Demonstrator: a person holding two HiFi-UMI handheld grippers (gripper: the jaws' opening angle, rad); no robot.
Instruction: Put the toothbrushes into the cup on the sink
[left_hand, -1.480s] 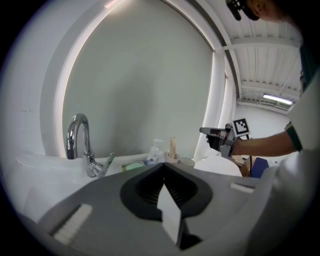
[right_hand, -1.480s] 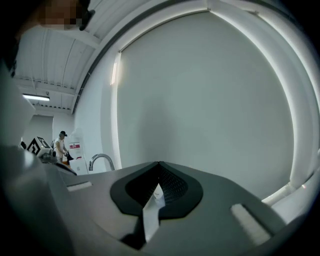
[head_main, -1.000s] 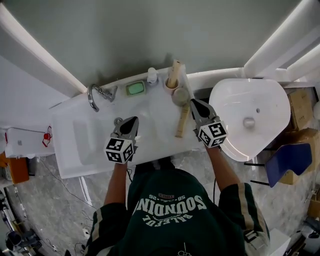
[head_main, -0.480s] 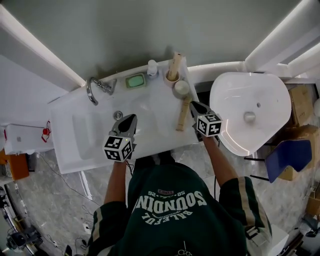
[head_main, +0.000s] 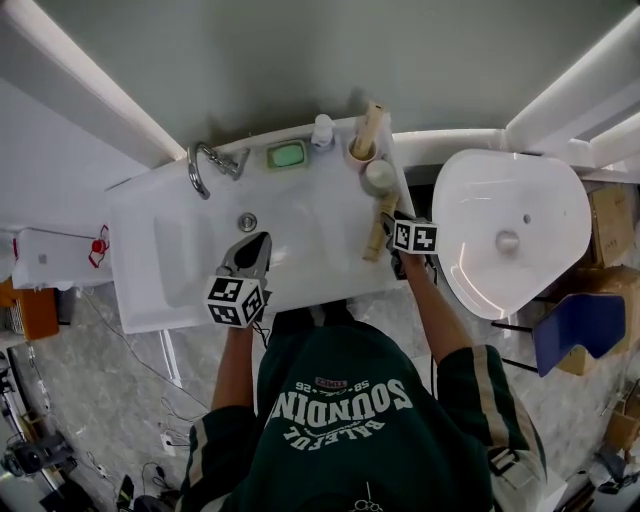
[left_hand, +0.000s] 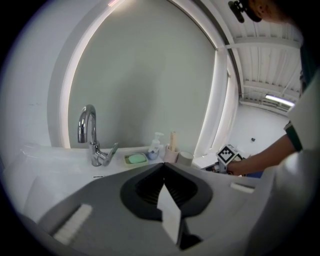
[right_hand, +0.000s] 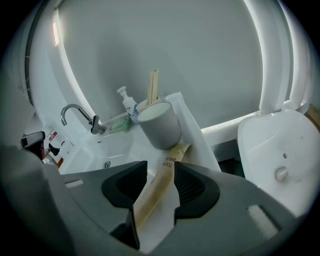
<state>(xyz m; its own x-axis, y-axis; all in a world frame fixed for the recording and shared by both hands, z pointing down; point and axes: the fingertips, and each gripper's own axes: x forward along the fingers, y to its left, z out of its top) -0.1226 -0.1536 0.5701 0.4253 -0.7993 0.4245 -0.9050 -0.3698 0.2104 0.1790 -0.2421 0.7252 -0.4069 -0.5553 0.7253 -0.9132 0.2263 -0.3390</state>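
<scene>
The right gripper points down at the white tabletop beside the sink. Its jaws have just been opening and now stand wide apart. A toothbrush packet, a long tan paper sleeve with print near its far end, lies lengthwise in the gap between them. Neither pad is pressed against it, so nothing is gripped. The packet runs from deep between the jaws out past their tips, and its far end comes up to the foot of a grey cup that stands straight ahead of the jaws. Whether packet and cup touch cannot be told. Just behind the grey cup, further out from the jaws, a pale cup holds a second toothbrush packet standing upright. Ahead and to the left of the right jaws are a pump bottle, a green soap dish and the curved faucet, with the basin's drain just off the left jaw. Off to the right of the jaws sits a rounded white fixture, apart from the tabletop. The left gripper hovers over the near edge of the basin with its jaws closed together and nothing between them. Beyond its jaw tips the two cups stand almost straight ahead, the soap dish and bottle are slightly left, and the faucet is further left. The right gripper and the hand holding it are ahead to the right.
</scene>
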